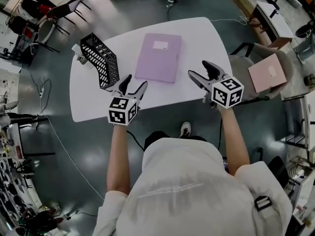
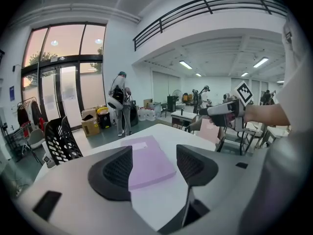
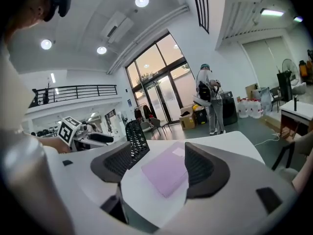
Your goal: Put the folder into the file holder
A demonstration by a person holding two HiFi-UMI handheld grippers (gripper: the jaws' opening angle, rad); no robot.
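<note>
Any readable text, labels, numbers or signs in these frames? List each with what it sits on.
None readable.
Purple flat folder, white label: too small.
Pink flat folder, white label: too small.
Person's white shirt, faint print: blurred.
Left gripper and right gripper, cubes: square marker patterns, no letters.

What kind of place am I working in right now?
Probably a large open-plan lab or workshop hall: tall glass entrance doors, a railed mezzanine overhead, and desks with equipment beyond the white table.
</note>
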